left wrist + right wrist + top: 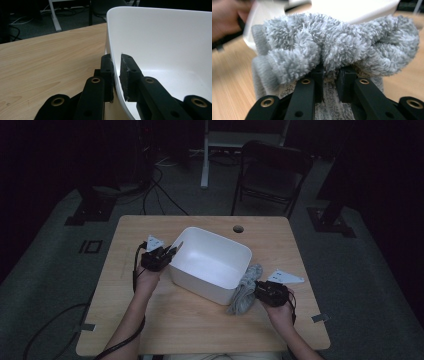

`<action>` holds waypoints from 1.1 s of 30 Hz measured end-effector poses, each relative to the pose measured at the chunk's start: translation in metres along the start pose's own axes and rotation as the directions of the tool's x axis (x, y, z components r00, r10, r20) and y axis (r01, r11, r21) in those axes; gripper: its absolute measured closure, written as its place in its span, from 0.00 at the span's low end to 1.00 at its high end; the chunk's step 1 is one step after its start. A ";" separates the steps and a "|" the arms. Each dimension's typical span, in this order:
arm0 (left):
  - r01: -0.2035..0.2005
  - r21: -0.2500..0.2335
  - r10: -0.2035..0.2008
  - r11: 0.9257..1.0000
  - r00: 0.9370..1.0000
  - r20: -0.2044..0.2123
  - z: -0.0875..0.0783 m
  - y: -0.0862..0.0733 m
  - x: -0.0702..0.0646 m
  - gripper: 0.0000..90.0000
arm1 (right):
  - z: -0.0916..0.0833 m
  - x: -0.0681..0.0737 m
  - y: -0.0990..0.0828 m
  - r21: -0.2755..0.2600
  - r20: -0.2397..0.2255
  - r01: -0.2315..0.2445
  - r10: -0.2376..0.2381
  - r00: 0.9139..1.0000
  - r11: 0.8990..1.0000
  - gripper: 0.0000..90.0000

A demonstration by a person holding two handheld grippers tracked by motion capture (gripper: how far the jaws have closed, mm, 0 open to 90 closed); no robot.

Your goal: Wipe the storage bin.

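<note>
Tub wall (140,35) pinched (cloth (337,47) likewise)

A plain white tub (210,265), a fluffy grey towel (246,287), a light wood-grain table (150,315).

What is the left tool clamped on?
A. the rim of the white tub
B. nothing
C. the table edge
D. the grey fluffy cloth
A: in the left gripper view the left tool has one pad on each side of the white tub wall.
</note>
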State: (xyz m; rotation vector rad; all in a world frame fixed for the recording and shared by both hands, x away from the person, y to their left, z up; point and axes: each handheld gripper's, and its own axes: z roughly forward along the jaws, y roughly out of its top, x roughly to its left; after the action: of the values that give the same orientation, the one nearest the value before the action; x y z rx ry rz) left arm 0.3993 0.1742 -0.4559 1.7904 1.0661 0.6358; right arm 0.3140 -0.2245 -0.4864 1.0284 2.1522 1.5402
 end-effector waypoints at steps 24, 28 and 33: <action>-0.008 0.005 0.008 1.000 1.000 0.011 0.000 0.000 -0.002 0.90 | 0.024 -0.007 -0.015 0.068 0.083 0.009 -0.015 0.996 0.998 0.88; -0.009 0.003 0.009 1.000 1.000 0.012 0.000 0.000 -0.002 0.90 | 0.029 -0.012 -0.021 0.090 0.078 -0.020 0.013 0.997 0.996 0.88; -0.007 0.004 0.007 1.000 1.000 0.012 0.000 0.000 -0.003 0.90 | 0.032 -0.015 -0.023 0.099 0.092 -0.018 0.009 0.996 0.995 0.88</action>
State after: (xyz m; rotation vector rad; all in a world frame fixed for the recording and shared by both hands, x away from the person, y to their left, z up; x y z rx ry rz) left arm 0.3976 0.1713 -0.4558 1.8004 1.0542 0.6273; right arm 0.3352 -0.2170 -0.5221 1.1253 2.1828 1.3755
